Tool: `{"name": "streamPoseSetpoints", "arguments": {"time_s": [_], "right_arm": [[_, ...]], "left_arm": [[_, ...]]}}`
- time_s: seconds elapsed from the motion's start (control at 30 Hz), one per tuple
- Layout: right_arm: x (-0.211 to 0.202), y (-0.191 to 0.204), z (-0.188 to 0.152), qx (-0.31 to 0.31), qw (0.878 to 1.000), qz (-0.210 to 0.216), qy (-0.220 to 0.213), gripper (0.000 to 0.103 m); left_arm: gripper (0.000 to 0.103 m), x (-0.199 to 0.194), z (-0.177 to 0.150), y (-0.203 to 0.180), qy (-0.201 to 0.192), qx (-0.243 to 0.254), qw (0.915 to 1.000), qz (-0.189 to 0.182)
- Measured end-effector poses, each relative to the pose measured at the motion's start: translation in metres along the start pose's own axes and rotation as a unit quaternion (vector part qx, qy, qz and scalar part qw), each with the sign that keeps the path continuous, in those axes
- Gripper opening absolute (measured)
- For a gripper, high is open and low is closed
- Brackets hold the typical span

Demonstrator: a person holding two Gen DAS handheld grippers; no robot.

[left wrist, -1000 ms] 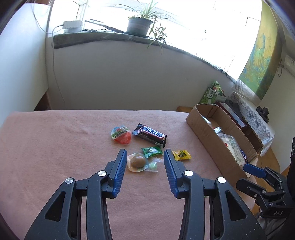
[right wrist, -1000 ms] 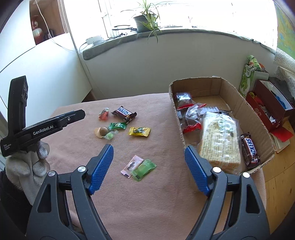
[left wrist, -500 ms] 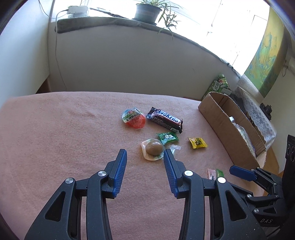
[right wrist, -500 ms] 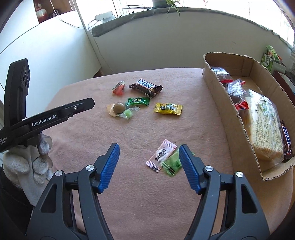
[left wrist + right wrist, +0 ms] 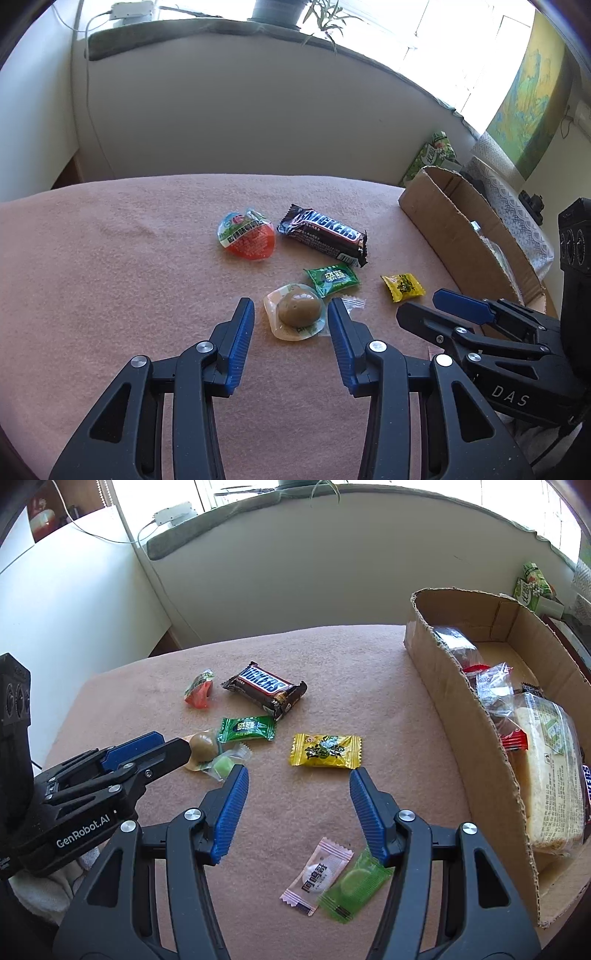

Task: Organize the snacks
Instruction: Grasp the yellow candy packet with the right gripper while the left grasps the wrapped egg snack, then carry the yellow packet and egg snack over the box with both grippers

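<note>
**Snacks on the pink cloth, both tongs empty**

Nearest the right gripper (image 5: pixel 297 777), almost under its blue fingers (image 5: pixel 369 819), lay a pale pink sweet (image 5: pixel 317 875) printed with Chinese characters and, touching it on the side toward the cardboard box (image 5: pixel 480 746), a bright green sweet (image 5: pixel 354 884). The right jaws stood half spread and had just been closing, with nothing between the pads. Farther from the camera than the tips lay a yellow sweet (image 5: pixel 324 750), nearer the box than any other loose snack beyond the grippers.

The left gripper (image 5: pixel 291 308) held its jaws narrow but parted, with no pad pressing on anything. A clear pack holding a brown ball (image 5: pixel 297 315) lay on the cloth between the tips. The side of the left gripper read "GenRobot.AI" in the right view; the right gripper showed "DAS" in the left view.

Farther from the box than the yellow sweet lay a small green packet (image 5: pixel 332 278) with white characters. Beyond it were a brown bar (image 5: pixel 325 234) marked "SNICKERS" and a red and green jelly cup (image 5: pixel 246 238) with a printed lid, the farthest from the box.

Inside the box sat a wrapped cake (image 5: pixel 546 775), clear packets and another Snickers bar (image 5: pixel 585 786) at the picture's edge.
</note>
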State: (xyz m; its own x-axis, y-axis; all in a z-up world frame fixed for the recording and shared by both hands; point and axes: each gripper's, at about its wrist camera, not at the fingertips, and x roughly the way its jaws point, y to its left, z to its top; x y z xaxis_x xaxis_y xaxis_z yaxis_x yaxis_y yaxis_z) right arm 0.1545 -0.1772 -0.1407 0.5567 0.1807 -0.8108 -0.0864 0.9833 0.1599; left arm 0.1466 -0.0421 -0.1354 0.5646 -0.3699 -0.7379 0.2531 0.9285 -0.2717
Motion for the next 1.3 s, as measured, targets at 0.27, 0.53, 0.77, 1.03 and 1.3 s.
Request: {"name": "streamPoseSetpoints", "arguments": {"time_s": [0.27, 0.53, 0.77, 1.03, 1.3], "right_arm": [[0.024, -0.017, 0.015, 0.048, 0.999, 0.000, 0.013, 0.060], [0.042, 0.002, 0.026, -0.005, 0.999, -0.035, 0.010, 0.061], [0.039, 0.013, 0.015, -0.045, 0.997, -0.059, 0.004, 0.047], [0.026, -0.002, 0.006, -0.026, 0.999, -0.033, -0.002, 0.029], [0.007, -0.008, -0.003, -0.021, 1.000, -0.016, -0.015, 0.021]], "left_arm": [[0.040, 0.007, 0.001, -0.002, 0.007, 0.015, 0.9998, -0.007], [0.039, 0.011, 0.000, -0.002, 0.011, 0.022, 0.9997, -0.008], [0.032, 0.013, -0.001, -0.008, 0.005, 0.037, 0.9993, 0.006], [0.029, 0.010, -0.002, -0.008, -0.001, 0.035, 0.9994, 0.007], [0.029, -0.008, -0.006, 0.003, -0.015, 0.012, 0.9998, 0.001]]}}
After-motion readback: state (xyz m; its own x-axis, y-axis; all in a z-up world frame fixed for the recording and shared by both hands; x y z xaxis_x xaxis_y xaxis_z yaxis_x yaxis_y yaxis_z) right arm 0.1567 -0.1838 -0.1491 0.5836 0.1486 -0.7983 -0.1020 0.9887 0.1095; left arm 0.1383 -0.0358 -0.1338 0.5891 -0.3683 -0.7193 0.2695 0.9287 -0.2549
